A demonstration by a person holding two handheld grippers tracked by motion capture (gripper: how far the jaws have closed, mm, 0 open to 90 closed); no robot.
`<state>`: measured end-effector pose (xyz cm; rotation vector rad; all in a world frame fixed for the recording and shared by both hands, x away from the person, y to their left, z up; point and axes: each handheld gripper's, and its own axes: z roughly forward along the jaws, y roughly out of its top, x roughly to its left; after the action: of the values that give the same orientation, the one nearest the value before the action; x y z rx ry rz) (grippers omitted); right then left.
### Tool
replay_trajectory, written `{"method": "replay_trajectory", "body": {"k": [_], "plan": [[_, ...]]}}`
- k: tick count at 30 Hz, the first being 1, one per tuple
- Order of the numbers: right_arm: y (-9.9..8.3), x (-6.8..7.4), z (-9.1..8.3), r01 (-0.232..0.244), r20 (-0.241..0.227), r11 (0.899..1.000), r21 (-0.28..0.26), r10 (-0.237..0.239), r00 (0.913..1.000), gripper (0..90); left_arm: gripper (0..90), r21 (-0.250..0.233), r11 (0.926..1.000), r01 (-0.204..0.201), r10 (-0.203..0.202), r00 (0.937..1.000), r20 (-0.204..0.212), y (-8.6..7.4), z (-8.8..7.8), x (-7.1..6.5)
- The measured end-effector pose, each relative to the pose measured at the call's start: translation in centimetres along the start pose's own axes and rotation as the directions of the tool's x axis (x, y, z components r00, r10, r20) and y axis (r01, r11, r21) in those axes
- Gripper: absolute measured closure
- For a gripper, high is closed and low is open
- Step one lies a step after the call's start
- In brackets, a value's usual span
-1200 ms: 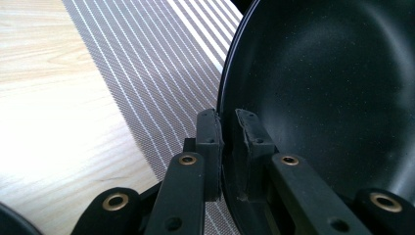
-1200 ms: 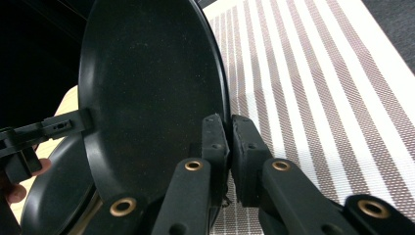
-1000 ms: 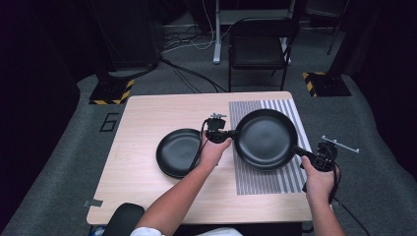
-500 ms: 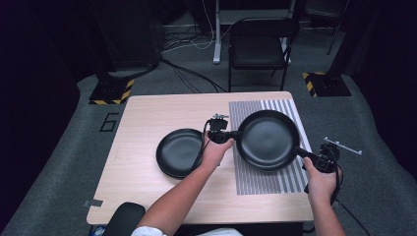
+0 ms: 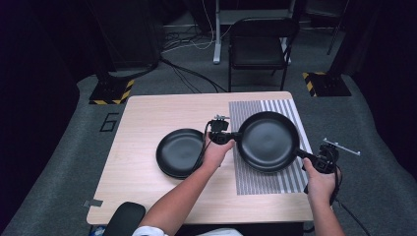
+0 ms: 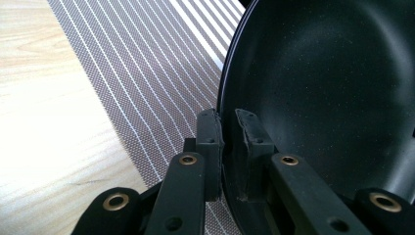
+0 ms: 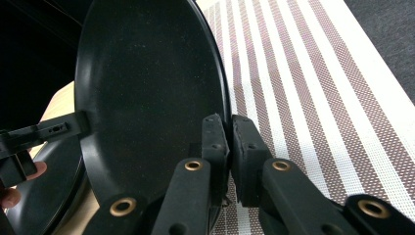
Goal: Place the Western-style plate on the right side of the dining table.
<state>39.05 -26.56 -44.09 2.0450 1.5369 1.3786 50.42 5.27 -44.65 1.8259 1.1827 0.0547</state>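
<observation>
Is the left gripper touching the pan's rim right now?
Touching. In the left gripper view, the left gripper has its pads closed on the rim of the black pan, one on each side, no gap.

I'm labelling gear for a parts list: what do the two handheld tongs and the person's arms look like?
Both tongs, left and right, are black. Up close, each has two flat black arms with brass-coloured rivets and worn rectangular black pads. A grey plate tops the right one, and a black cable trails from it. The forearms are bare, with a white sleeve at the left.
</observation>
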Motion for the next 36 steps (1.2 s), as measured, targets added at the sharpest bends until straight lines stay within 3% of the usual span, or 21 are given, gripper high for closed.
{"method": "replay_trajectory", "body": {"k": [19,36], "plan": [[0.7,-0.7,1.2,0.002,0.019,1.000,0.010,-0.002,0.9998,85.0,81.5,0.013,0.9987,0.049,-0.049,0.9987,0.015,0.0,1.6,0.8],[1.5,-1.9,3.2,-0.012,0.042,0.999,0.035,0.010,0.9991,84.8,81.6,0.024,0.9982,0.056,-0.056,0.9984,0.000,0.2,3.6,1.6]]}}
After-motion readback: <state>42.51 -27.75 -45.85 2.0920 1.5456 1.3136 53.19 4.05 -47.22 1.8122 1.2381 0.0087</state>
